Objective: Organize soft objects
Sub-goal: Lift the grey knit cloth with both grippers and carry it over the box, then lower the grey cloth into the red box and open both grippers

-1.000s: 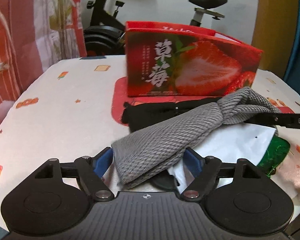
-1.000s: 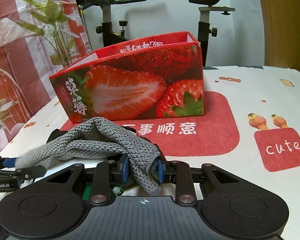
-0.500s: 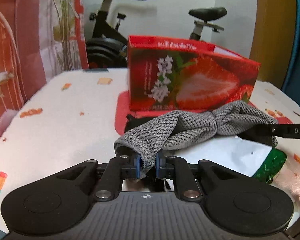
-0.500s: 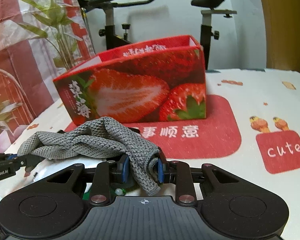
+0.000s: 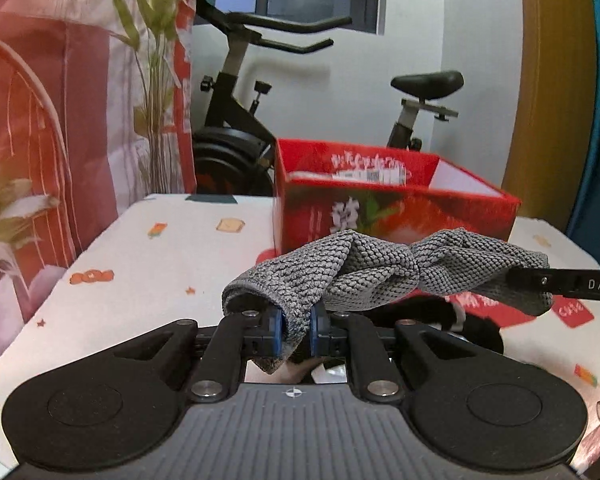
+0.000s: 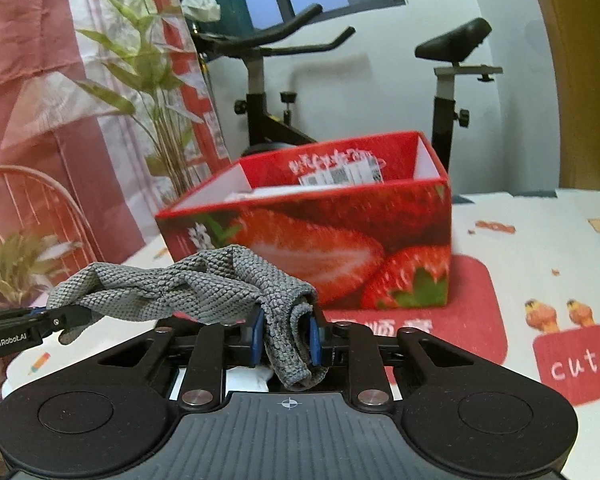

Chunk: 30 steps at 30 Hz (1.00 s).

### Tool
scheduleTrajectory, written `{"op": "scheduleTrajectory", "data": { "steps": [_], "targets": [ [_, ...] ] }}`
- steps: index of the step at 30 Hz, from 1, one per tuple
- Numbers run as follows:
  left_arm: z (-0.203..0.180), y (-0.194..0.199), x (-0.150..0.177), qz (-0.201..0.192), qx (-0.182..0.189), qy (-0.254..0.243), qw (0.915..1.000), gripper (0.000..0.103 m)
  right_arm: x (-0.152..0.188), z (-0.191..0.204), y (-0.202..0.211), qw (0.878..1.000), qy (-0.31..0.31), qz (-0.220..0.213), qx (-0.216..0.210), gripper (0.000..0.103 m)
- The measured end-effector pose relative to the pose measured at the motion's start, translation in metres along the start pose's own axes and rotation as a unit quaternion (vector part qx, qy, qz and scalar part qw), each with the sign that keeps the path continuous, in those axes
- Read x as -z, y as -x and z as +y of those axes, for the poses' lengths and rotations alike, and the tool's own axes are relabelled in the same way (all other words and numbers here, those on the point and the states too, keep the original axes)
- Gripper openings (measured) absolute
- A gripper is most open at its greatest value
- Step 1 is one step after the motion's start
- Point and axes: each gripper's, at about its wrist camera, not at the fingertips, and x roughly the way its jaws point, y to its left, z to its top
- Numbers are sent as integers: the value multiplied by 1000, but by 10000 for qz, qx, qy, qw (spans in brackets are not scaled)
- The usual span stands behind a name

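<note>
I've got the gray cloth strung between both claws, lifted off the tabletop. Left claw is pinching one end of it w/ blue pads pressed into the knit; a short tail hangs below. Right claw is clamped on the other end, cloth bunched thick between its pads. In the right view, cloth runs off left to the left claw's tip. The span is twisted mid-way and sags a bit. Directly behind it sits the open red strawberry box on a red mat. Something black lies on the tabletop under the cloth; can't tell what. Exercise bike stands past the tabletop's far edge.
</note>
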Motion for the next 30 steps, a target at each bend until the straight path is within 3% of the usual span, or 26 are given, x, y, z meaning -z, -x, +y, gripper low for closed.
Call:
{"op": "scheduleTrajectory", "data": {
  "steps": [7,15,23,30],
  "targets": [
    [4,6,-23,-291,-12,166,9994,14,-27,5,7,9994,36,-323,-111,18],
    [-7,-3,-77,-726,107,80,9973,14,-88,-2,-1,9980,221,-596,31,17],
    [-11,-53,-135,-498,448,197,9976,14,-150,-38,-47,9994,-253,-250,-19,17],
    [-20,-115,-163,-106,386,-93,9992,14,-180,-55,-108,9995,-99,236,190,17]
  ]
}}
